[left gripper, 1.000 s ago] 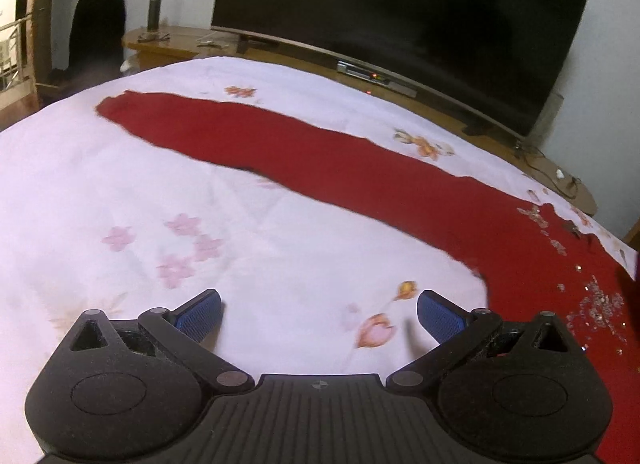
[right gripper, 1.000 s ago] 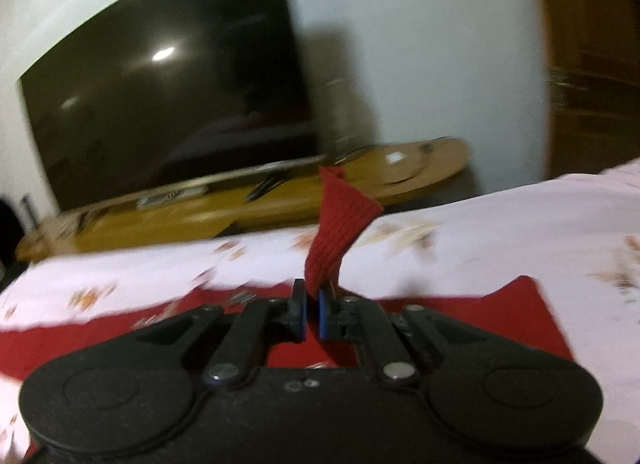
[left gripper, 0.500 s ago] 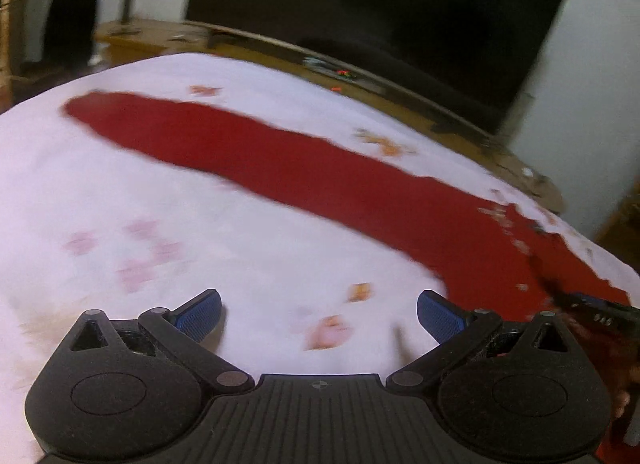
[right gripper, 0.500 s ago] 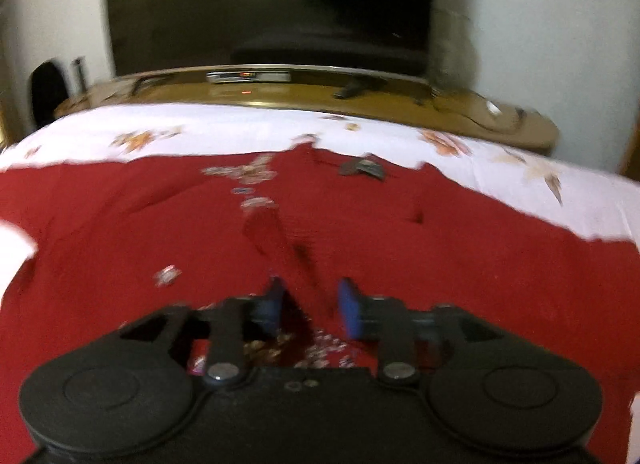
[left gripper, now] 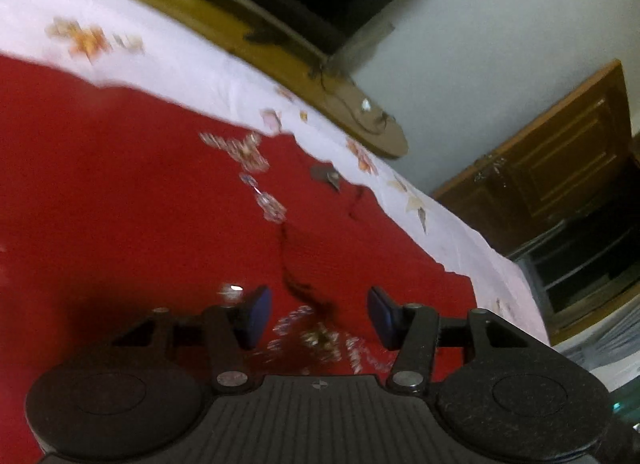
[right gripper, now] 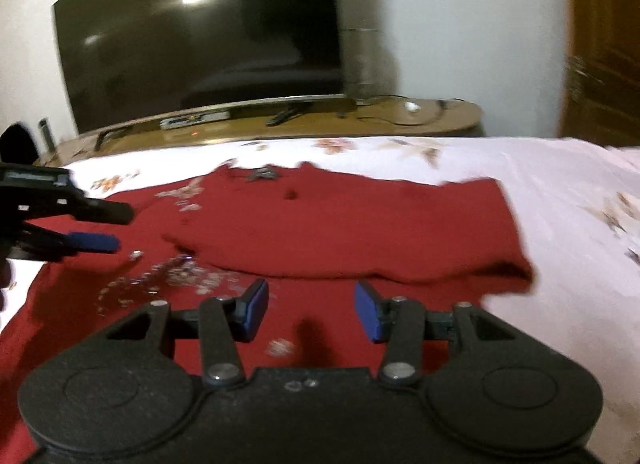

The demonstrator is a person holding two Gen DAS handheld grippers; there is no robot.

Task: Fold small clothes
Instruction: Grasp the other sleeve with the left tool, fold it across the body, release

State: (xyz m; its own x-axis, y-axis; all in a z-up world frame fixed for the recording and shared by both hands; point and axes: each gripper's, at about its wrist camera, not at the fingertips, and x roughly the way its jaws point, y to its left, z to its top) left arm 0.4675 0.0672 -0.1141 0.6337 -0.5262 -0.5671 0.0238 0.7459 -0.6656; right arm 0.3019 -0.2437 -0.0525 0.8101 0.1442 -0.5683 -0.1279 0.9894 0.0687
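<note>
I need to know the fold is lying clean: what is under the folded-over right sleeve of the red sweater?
The folded sleeve lies on the red sweater body, beside the sequin trim. Under that is the floral bedsheet. Whatever it covers is hidden.

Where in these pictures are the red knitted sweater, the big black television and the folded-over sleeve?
red knitted sweater [left gripper: 120, 192], left wrist view, flat body.
big black television [right gripper: 200, 44], right wrist view, screen centre.
folded-over sleeve [right gripper: 360, 232], right wrist view, middle of the flap.
</note>
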